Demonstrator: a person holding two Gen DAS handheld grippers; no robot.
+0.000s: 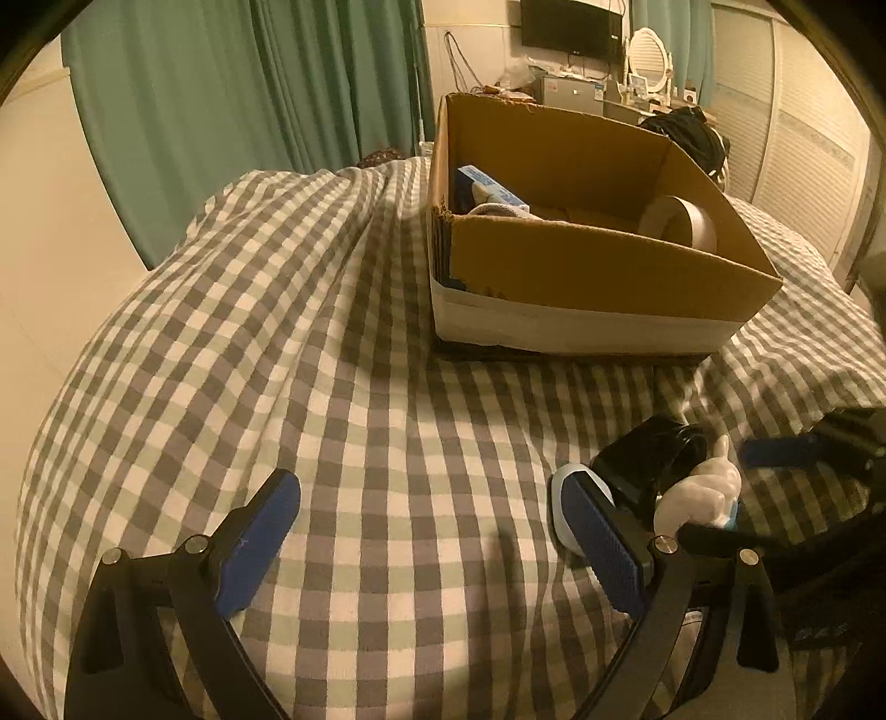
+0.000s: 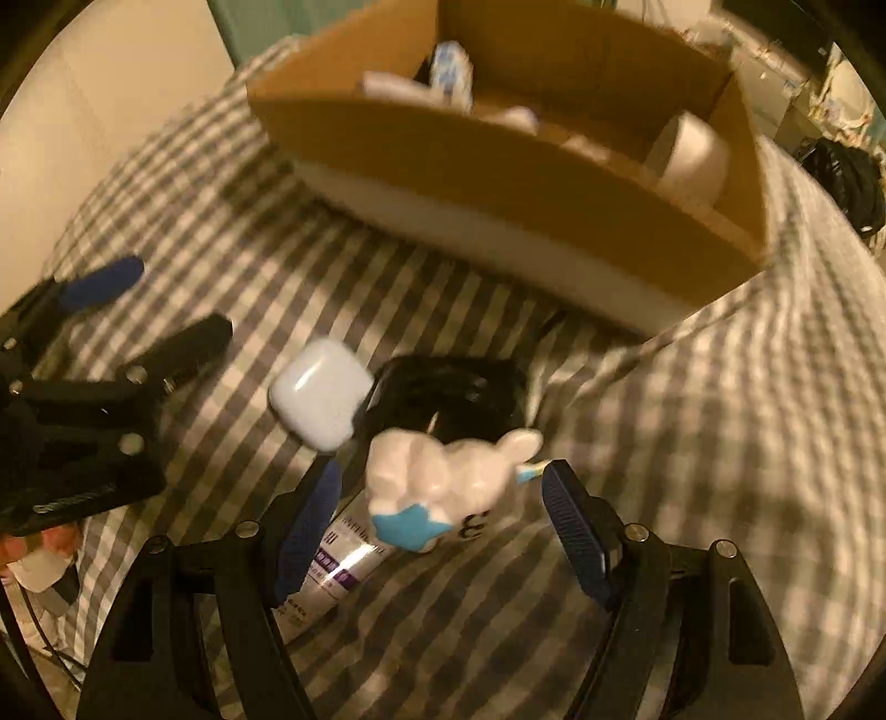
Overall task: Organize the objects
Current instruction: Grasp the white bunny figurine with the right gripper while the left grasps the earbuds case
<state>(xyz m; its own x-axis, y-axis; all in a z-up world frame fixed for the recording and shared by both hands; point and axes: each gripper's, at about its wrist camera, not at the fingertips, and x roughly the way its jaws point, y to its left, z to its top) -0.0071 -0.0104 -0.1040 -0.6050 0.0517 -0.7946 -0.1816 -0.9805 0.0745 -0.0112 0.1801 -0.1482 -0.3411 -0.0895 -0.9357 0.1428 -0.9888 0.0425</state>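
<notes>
i'm working over a bed [image 1: 360, 387] under a grey, green and white checked cover, with teal curtains [image 1: 249, 99] behind it and a wall tv [image 1: 570, 25] and cluttered dresser at the far side. an open cardboard box [image 1: 581, 266] sits on the cover, with a tape roll [image 1: 678, 221] and a blue-and-white packet [image 1: 487, 185] inside. my left wrist view shows the room. only the right wrist view, which is blurred, shows the whole cluster near the box: a white earbud case [image 2: 318, 390], a black pouch-like thing [image 2: 448, 387] and a printed tube [image 2: 332, 559] lying under the white rabbit figurine [image 2: 443, 482], which has a blue patch. my left claw [image 1: 426, 540] is spread over bare cover, with nothing in it. my right claw [image 2: 443, 534] is spread either side of the rabbit, not touching it.
</notes>
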